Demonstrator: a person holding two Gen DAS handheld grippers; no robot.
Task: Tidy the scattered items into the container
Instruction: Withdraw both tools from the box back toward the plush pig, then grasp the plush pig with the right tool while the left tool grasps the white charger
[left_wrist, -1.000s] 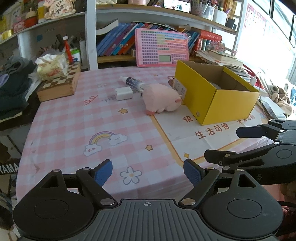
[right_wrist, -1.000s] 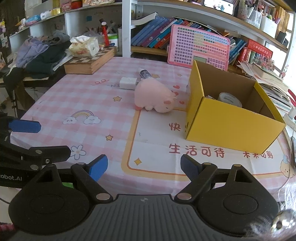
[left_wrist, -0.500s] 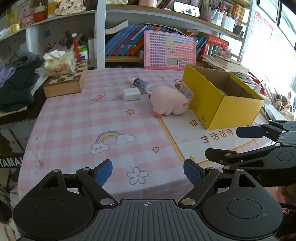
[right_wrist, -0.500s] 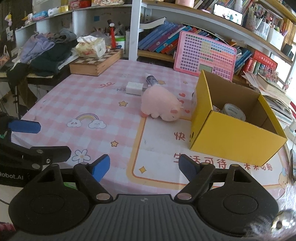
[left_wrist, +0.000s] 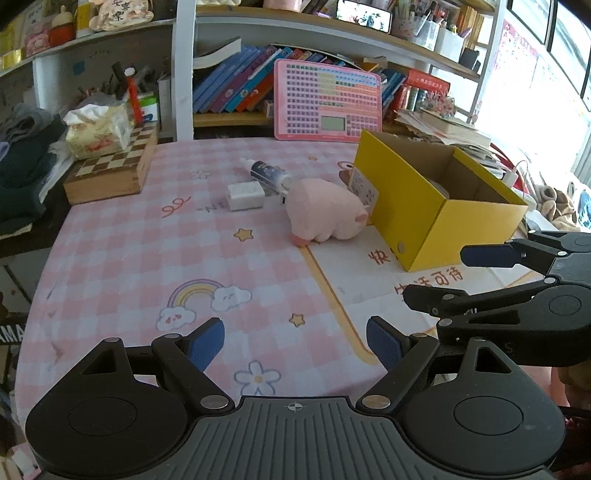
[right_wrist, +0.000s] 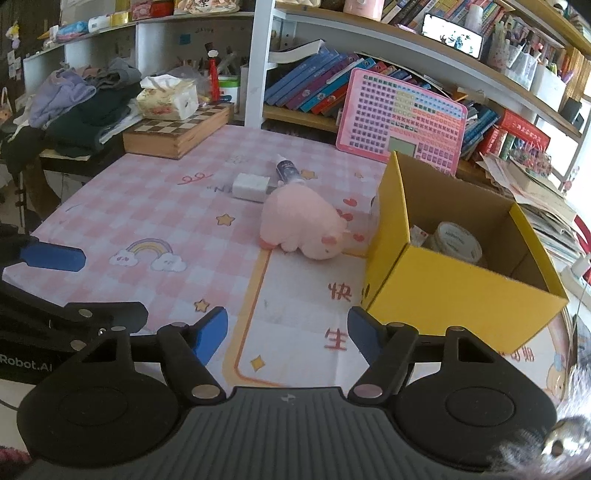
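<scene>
both my left claw (left_wrist: 295, 341) and right claw (right_wrist: 288, 334) gape wide, empty. the pink plush (right_wrist: 301, 227) lies mid-surface, touching the yellow box (right_wrist: 458, 291); looks soft, light (pinch its rounded back).

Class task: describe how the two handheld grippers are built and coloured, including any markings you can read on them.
Both grippers, the left gripper and the right gripper, are matte black plastic with a ribbed central housing, two round discs at the sides, and angular linkage arms joined by silver rivets. The fingers carry blue pads. A small crosshair mark sits on each housing. White lettering reading "Robot.AI" shows on the left unit's side. No cables or sleeves are clearly visible.
</scene>
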